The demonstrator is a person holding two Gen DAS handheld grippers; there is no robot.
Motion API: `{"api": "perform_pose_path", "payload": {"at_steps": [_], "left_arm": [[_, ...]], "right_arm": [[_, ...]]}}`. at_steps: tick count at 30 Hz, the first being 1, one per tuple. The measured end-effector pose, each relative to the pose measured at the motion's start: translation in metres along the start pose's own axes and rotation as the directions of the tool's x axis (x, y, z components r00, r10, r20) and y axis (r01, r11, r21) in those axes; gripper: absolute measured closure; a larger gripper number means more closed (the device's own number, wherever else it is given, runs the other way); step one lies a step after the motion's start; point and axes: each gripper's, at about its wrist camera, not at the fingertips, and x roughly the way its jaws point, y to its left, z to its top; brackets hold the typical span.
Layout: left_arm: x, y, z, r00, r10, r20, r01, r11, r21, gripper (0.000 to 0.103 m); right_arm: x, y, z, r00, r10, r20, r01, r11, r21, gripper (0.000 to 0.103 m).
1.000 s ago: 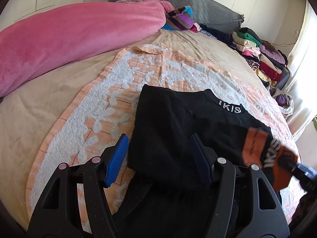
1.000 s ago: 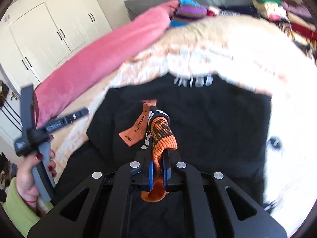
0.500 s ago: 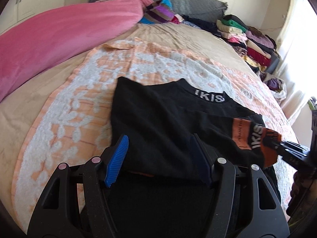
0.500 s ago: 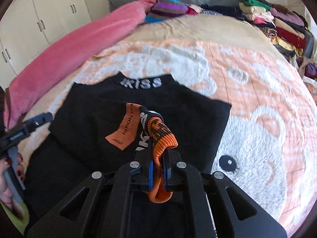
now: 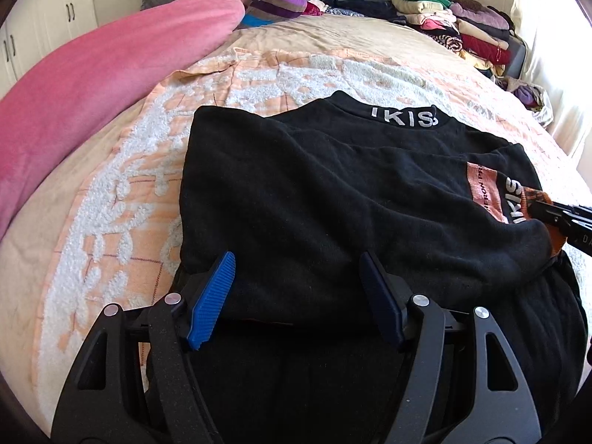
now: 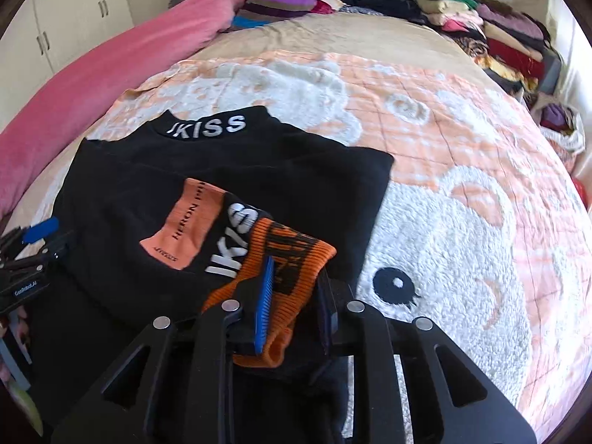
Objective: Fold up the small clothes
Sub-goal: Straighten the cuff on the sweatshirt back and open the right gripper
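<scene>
A black sweater (image 5: 333,192) with a white "IKISS" collar lies on the bed, sleeves folded over its body; it also shows in the right wrist view (image 6: 177,170). Its orange ribbed cuff (image 6: 292,259) lies on the right sleeve's end. My right gripper (image 6: 296,296) has its jaws parted around the cuff, loosely, with the cuff resting between them. My left gripper (image 5: 296,288) is open and empty, low over the sweater's near folded edge. The right gripper's tip shows at the right edge of the left wrist view (image 5: 562,218).
The sweater lies on a peach-and-white fleece blanket (image 6: 462,192) with a bear face. A pink duvet (image 5: 92,74) runs along the left. Stacks of folded clothes (image 5: 458,26) sit at the far right of the bed. White cupboards (image 6: 74,11) stand behind.
My right gripper lowered the orange cuff onto the sweater and its jaws opened. My left gripper moved closer over the sweater's near edge, staying open.
</scene>
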Motion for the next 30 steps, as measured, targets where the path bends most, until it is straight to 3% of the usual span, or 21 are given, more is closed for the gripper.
{"api": "perform_pose_path", "payload": {"at_steps": [7, 10, 12, 16, 18, 22, 30], "left_arm": [[-0.012, -0.002, 0.001, 1.000, -0.008, 0.024, 0.008, 1.000, -0.005, 0.041], [-0.026, -0.004, 0.005, 0.998, -0.039, 0.054, 0.040, 0.999, -0.016, 0.041], [-0.031, -0.006, 0.008, 0.997, -0.047, 0.058, 0.048, 0.999, -0.013, 0.041], [-0.025, -0.007, 0.007, 0.998, -0.048, 0.029, 0.048, 0.999, -0.016, 0.040], [-0.015, -0.009, 0.003, 0.999, -0.026, -0.020, 0.026, 1.000, 0.001, 0.039], [-0.010, -0.011, -0.001, 0.999, -0.020, -0.028, 0.021, 1.000, 0.019, 0.039], [-0.013, -0.004, -0.001, 0.999, -0.049, -0.021, 0.048, 0.999, -0.016, 0.038]], "right_arm": [[-0.026, -0.003, 0.000, 0.999, -0.018, 0.047, 0.018, 1.000, 0.003, 0.080], [-0.046, -0.002, 0.001, 0.995, 0.032, 0.094, -0.033, 0.999, 0.008, 0.078], [-0.055, 0.004, 0.003, 0.990, 0.081, 0.113, -0.082, 0.997, 0.005, 0.070], [-0.049, 0.024, 0.000, 0.983, 0.166, 0.079, -0.166, 0.986, -0.014, 0.067], [-0.036, 0.035, -0.006, 0.988, 0.155, 0.029, -0.154, 0.987, -0.047, 0.067], [-0.008, 0.033, -0.020, 0.991, 0.115, -0.068, -0.117, 0.993, -0.026, 0.066], [-0.015, 0.025, -0.016, 0.987, 0.153, -0.055, -0.152, 0.988, 0.025, 0.059]]}}
